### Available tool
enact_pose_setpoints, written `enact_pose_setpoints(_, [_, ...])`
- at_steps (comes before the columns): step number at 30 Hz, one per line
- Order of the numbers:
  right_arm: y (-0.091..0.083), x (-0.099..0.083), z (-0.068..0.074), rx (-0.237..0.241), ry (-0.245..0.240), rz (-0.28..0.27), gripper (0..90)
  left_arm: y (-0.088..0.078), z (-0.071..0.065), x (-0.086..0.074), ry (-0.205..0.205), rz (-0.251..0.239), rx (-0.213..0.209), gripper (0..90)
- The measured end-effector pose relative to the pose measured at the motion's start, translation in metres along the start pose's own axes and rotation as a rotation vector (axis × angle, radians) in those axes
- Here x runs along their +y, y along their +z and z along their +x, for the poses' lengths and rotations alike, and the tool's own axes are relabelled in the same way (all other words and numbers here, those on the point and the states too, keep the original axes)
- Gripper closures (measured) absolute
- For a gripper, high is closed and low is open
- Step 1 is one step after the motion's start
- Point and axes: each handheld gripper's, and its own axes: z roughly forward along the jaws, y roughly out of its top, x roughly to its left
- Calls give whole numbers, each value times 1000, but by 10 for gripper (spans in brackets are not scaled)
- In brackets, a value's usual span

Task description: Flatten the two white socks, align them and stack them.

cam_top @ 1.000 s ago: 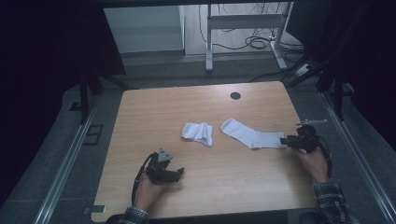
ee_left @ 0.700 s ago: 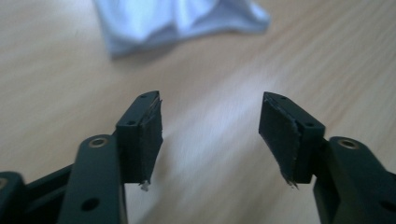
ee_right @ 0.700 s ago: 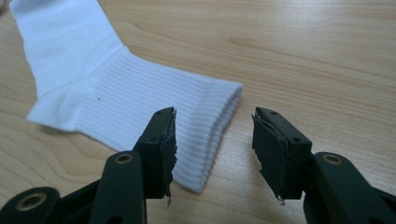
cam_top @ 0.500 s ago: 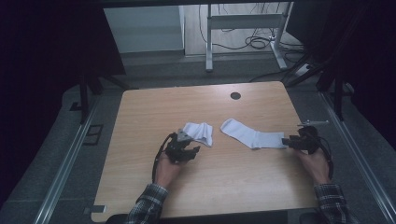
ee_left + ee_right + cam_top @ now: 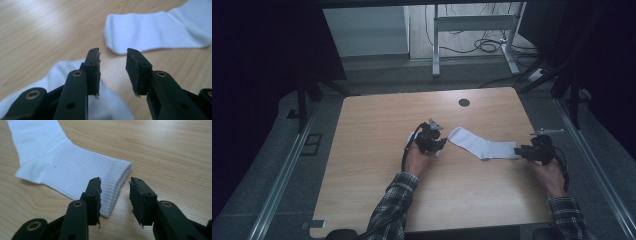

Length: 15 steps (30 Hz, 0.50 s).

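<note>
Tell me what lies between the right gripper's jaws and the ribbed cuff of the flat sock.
Nothing but bare wood. In the right gripper view, the right gripper has its jaws apart around the cuff edge of the flat sock, not yet pressing it, over the table.

Both tongs (image 5: 438, 145) (image 5: 518, 151) low, jaws closing, parted.

A wooden table (image 5: 362, 165) with rounded corners stood on a grey floor (image 5: 377, 75). Near its far edge sat a dark round hole (image 5: 464, 102). Metal rails (image 5: 282, 175) ran along both sides of the table. Beyond it stood a white metal frame (image 5: 472, 22), with black cables (image 5: 489, 46) lying on the floor beneath. The room around was dark.
</note>
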Motion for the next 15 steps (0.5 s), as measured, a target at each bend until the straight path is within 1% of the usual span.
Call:
enact_pose_setpoints(2, [-1,1,1,-6,-5,-7,627,8,0,7,-2,3,2,651])
enact_pose_setpoints(7, [1,0,-1,4,9,-7,659,27,0,19,-20,14,-5,668])
enact_pose_setpoints(9, [2,0,-1,4,8,-7,659,33,0,21,-18,20,-1,668])
enact_pose_setpoints(10, [2,0,0,4,7,-2,658,40,-1,22,-22,26,-1,667])
enact_pose_setpoints(12, [3,0,0,8,8,-3,655,43,-1,22,-24,31,1,668])
enact_pose_setpoints(15, [5,1,3,1,-3,6,634,52,-1,21,-23,51,19,669])
